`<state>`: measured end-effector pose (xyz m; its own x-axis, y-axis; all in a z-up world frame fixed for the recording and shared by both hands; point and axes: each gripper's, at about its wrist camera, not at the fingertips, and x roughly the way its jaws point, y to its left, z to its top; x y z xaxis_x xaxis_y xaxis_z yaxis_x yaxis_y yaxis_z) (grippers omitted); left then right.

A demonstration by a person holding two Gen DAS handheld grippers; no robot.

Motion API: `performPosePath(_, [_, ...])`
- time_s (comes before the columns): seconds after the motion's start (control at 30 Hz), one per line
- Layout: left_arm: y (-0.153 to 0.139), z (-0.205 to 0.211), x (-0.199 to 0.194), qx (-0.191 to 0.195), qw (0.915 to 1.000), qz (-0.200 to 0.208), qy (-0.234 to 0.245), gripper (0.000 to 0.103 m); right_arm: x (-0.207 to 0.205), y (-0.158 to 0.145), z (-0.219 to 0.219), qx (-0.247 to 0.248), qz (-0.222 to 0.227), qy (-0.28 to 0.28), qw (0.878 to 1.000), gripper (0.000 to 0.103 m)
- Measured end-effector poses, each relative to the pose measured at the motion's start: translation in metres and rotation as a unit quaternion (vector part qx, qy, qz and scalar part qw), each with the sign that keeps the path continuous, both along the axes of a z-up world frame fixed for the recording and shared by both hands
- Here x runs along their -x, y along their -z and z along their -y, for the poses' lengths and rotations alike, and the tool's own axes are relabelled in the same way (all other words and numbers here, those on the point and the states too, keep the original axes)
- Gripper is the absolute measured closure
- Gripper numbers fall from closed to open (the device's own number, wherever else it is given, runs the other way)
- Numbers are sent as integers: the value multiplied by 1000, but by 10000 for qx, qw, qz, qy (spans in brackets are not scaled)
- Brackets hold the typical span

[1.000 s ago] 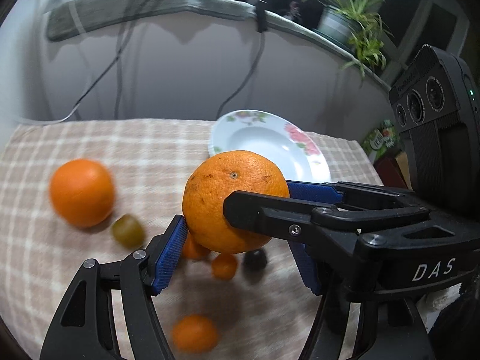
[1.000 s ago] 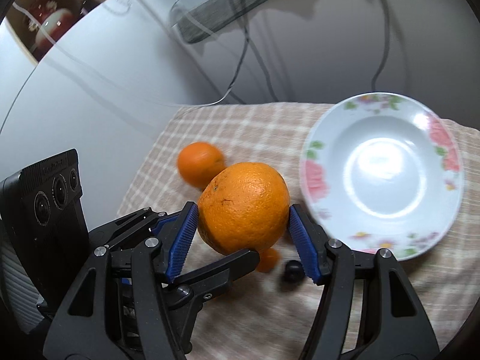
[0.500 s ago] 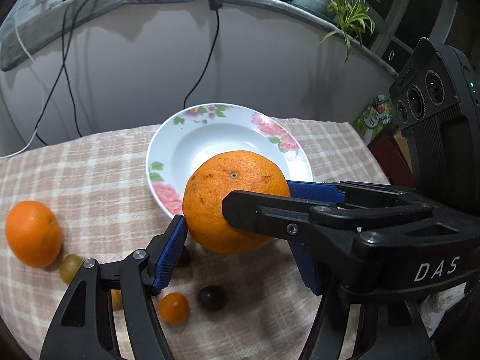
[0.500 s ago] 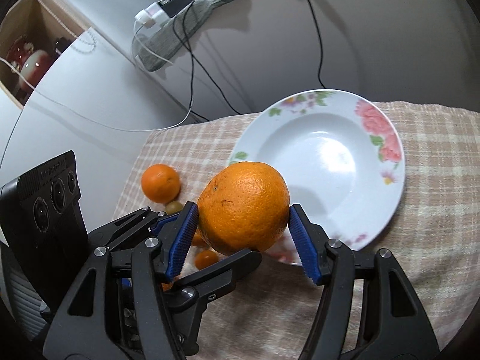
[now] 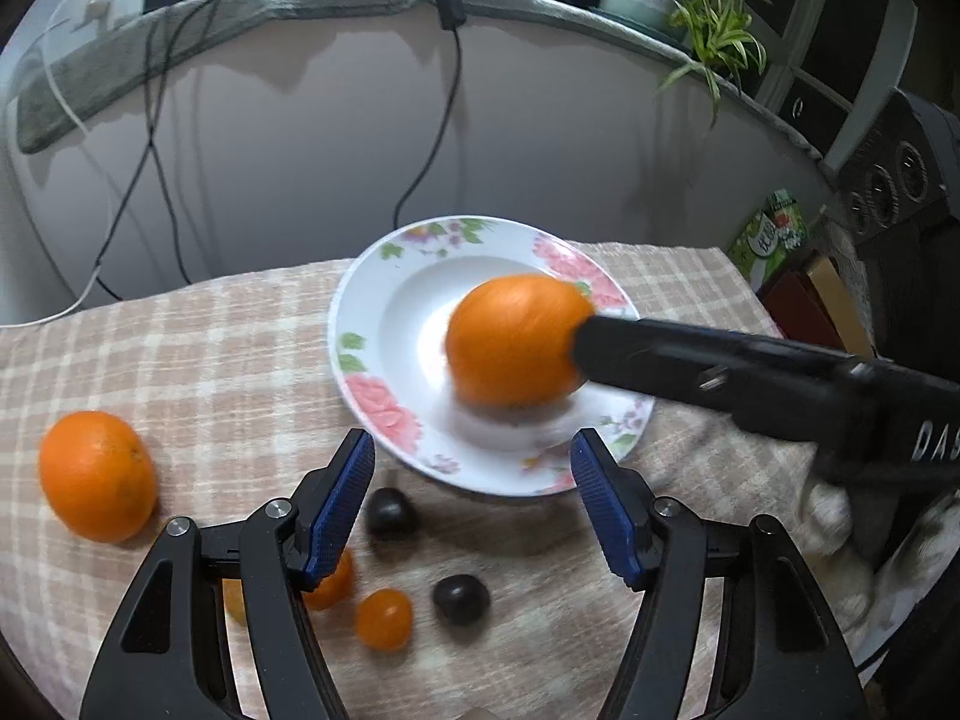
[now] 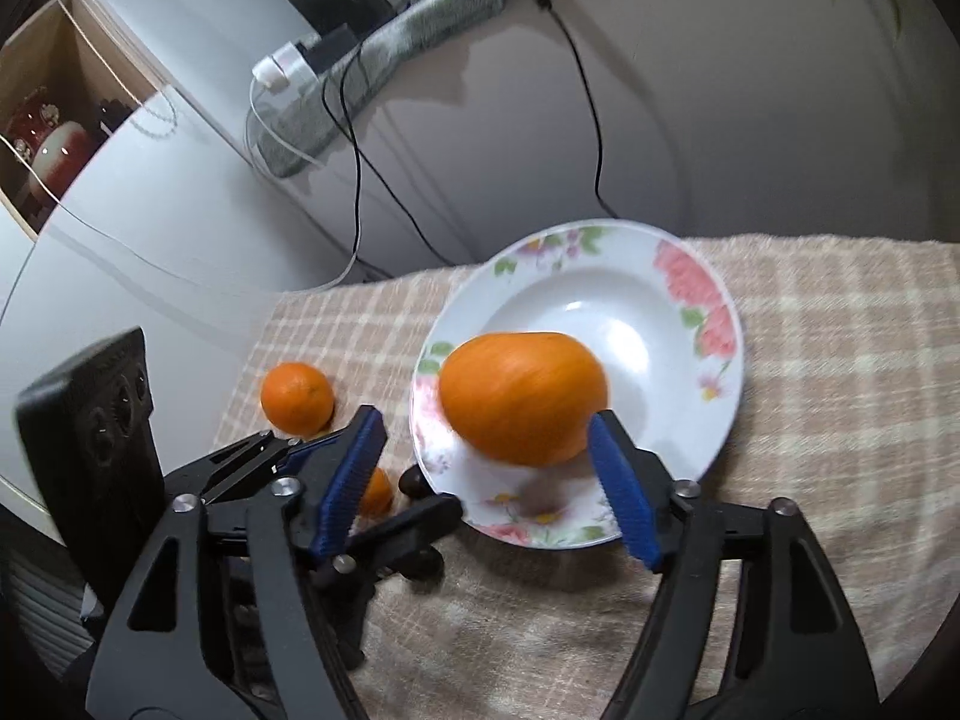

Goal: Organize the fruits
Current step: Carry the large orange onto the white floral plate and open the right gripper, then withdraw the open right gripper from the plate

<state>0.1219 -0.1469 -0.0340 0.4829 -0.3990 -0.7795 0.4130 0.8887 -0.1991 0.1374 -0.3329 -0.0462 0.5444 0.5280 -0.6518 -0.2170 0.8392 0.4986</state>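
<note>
On the checked tabletop, the big orange sits blurred in the floral plate, so this drop looks done. Both the left gripper and right gripper stand spread and empty; next comes the smaller orange, then the little fruits, each needing a centred pinch.

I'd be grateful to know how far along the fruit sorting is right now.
Done: the large orange, blurred, sits over the floral plate, with both grippers, left and right, open. Left: the second orange and the small fruits lie on the cloth.
</note>
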Motion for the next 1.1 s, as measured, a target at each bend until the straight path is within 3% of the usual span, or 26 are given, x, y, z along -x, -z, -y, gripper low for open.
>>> performPosePath(0.23, [-4,-36,9,399,9988,78,-282,35,15,-11,6,366,328,159,9987,28])
performPosePath(0.73, [-14,-94,64,78,9948,463,-906,35,59,-13,-3,743,858,171,9934,28])
performPosePath(1.1, [-4,-119,92,-49,9918,351,-1226,35,76,-6,-24,1149,970,-156,9885,24])
